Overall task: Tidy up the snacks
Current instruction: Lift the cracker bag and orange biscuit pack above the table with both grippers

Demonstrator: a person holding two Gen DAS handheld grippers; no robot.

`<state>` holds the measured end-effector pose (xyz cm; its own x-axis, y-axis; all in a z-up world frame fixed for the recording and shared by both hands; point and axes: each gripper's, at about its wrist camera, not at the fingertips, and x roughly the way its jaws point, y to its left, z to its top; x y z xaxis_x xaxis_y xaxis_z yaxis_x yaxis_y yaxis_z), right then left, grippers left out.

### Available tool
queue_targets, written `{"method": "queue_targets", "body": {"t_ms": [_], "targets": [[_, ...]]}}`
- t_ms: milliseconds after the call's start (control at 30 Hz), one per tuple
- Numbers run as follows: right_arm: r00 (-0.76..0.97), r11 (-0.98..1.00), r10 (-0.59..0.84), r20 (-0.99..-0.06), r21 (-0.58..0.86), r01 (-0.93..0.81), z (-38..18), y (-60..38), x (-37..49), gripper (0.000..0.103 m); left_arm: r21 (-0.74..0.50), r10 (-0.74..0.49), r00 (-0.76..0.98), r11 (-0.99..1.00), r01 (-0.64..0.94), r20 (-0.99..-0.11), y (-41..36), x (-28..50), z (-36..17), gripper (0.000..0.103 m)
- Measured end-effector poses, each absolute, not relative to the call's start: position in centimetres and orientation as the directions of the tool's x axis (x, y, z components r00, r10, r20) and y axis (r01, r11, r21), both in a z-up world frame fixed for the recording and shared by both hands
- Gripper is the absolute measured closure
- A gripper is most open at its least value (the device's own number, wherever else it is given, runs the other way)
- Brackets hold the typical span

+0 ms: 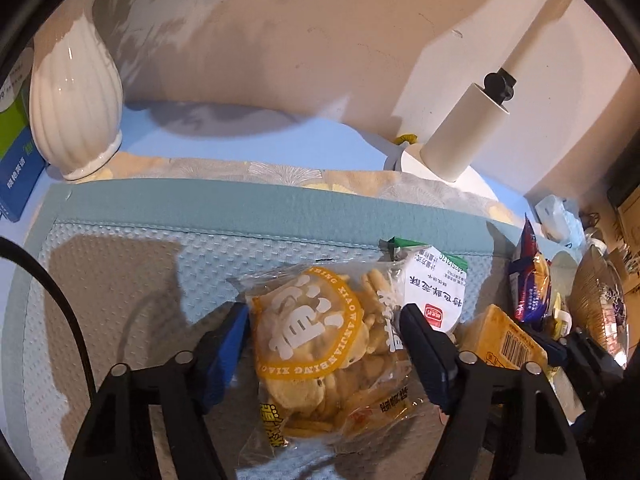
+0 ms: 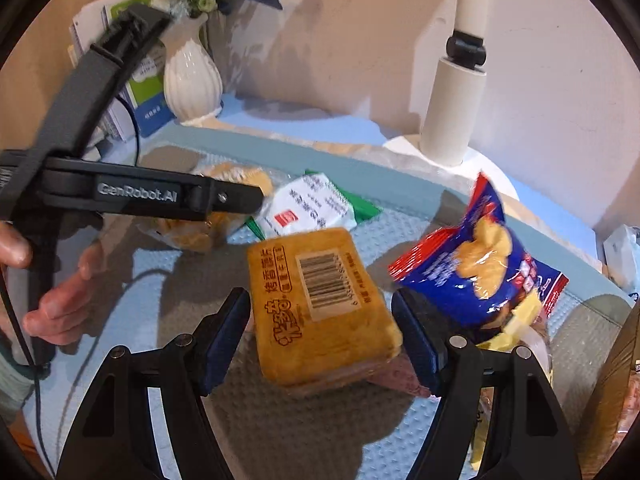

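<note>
My left gripper [image 1: 324, 344] is open, one finger on each side of a clear cracker bag with a yellow label [image 1: 320, 344] lying on the light blue mat [image 1: 140, 264]. A white and green packet [image 1: 436, 284] lies just behind it. My right gripper [image 2: 322, 338] is open around an orange snack pack with a barcode [image 2: 320, 304], which also shows in the left wrist view [image 1: 504, 340]. A blue and red chip bag [image 2: 476, 268] stands just right of it. The left gripper [image 2: 160, 196] hovers over the cracker bag [image 2: 224, 204] in the right wrist view.
A white ribbed vase [image 1: 76, 96] stands at the back left beside green and blue boxes [image 1: 16, 152]. A white lamp base and post [image 1: 460, 136] stand at the back right. A woven bowl [image 1: 596, 300] sits at the far right. A wall runs behind.
</note>
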<state>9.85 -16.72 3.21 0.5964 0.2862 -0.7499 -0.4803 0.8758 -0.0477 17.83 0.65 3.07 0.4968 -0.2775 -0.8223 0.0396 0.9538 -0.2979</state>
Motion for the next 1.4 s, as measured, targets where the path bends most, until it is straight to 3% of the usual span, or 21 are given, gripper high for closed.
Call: {"method": "queue_targets", "body": {"t_ms": [33,367,533,833,1300,1400], "targets": [[0.599,0.877,0.272,-0.753,-0.062,-0.476,3.0,-16.6,9.8,0.04,-0.313,-0.29,0.493,0.949,0.037,-0.82,0.9,17.8,3.1,0.035],[0.625,0.878,0.286,-0.726,-0.062,-0.474,4.1,-16.7,7.1,0.05,-0.34,-0.329,0.517,0.937,0.076,-0.79,1.6,14.1,4.7,0.04],[0.641,0.888,0.316,-0.7,-0.02,-0.46,5.4,-18.9,2.4,0.05,-0.342,-0.355,0.541,0.931,0.128,-0.763,1.5,9.7,5.8,0.04],[0.689,0.946,0.243,-0.682,0.012,-0.323,4.0,-26.4,-6.9,0.05,-0.37,-0.418,0.526,0.907,0.2,-0.74,-1.6,3.4,4.4,0.04],[0.683,0.955,0.265,-0.681,0.088,-0.284,3.0,-29.3,-8.7,0.049,-0.4,-0.448,0.549,0.892,0.213,-0.706,-2.1,2.4,2.9,0.04],[0.686,0.954,0.276,-0.673,0.103,-0.283,3.1,-29.6,-8.8,0.043,-0.389,-0.455,0.543,0.89,0.239,-0.706,-2.5,2.3,3.0,0.04]]}}
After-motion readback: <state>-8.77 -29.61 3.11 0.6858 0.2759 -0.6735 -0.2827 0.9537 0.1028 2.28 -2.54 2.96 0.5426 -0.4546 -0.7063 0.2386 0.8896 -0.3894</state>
